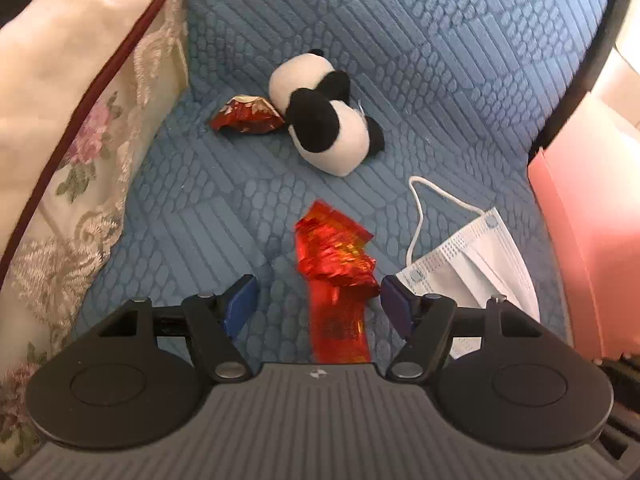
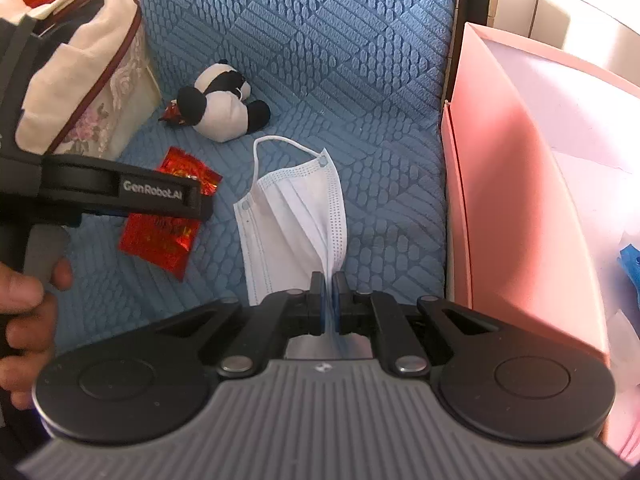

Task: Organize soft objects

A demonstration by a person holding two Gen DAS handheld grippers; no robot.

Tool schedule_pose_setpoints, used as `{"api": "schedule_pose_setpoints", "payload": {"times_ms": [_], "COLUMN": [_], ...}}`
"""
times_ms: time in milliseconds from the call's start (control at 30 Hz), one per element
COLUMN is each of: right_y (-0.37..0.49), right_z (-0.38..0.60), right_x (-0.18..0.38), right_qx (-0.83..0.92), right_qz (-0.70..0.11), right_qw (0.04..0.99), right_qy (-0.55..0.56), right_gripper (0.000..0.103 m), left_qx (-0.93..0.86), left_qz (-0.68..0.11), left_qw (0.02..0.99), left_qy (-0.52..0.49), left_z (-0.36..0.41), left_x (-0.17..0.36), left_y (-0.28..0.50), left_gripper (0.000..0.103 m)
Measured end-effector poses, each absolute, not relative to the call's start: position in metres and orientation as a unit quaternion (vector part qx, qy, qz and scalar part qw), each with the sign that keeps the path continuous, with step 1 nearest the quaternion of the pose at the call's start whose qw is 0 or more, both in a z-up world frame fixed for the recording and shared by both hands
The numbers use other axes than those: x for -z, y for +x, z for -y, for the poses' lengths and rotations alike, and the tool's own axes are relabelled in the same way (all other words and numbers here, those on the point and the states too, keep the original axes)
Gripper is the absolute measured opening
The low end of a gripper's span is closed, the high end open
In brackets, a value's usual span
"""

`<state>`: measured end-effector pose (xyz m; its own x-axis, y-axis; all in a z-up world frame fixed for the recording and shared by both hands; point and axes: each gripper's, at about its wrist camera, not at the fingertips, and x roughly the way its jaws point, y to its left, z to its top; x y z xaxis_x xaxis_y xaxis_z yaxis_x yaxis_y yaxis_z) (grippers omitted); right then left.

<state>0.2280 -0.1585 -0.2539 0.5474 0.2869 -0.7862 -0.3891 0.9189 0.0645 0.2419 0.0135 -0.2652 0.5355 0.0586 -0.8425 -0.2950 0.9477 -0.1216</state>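
A white face mask (image 2: 296, 216) lies on the blue quilted seat (image 2: 360, 80); my right gripper (image 2: 329, 280) is shut on its near edge. The mask also shows in the left wrist view (image 1: 472, 256). My left gripper (image 1: 316, 296) is open, its blue pads on either side of a crumpled red foil packet (image 1: 336, 264), which also shows in the right wrist view (image 2: 168, 224) under the left gripper. A panda plush (image 1: 324, 116) lies further back, also in the right wrist view (image 2: 220, 100). A second red wrapper (image 1: 248, 118) lies left of the panda.
A floral lace cushion (image 1: 68, 128) stands at the left. A pink box (image 2: 520, 184) stands at the right edge of the seat, with white paper and a blue item (image 2: 632, 264) inside it.
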Motion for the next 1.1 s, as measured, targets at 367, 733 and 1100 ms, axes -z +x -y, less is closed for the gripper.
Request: {"api": "schedule_pose_setpoints", "payload": {"times_ms": [367,733,1100], "right_y": [0.227,0.225,0.225], "right_z": [0.159,0.164,0.165], "right_x": [0.259,0.258,0.254], "right_qx": [-0.19,-0.194,-0.19], "right_qz": [-0.437,-0.43,-0.42], "right_qw": [0.876,0.88,0.885], "right_qy": [-0.067,-0.063,-0.061], "right_gripper": [0.008,0.008,0.008], "left_qx": [-0.112,-0.121,-0.129], "left_qz": [-0.471,-0.461,-0.437], "left_qw": [0.87,0.86,0.864], "left_qy": [-0.097,-0.183,-0.213], "left_z": [-0.009,-0.031,-0.037], "left_x": [0.264,0.261,0.255], "left_y": [0.244,0.232,0.229], "left_gripper": [0.021,0.035,0.073]}}
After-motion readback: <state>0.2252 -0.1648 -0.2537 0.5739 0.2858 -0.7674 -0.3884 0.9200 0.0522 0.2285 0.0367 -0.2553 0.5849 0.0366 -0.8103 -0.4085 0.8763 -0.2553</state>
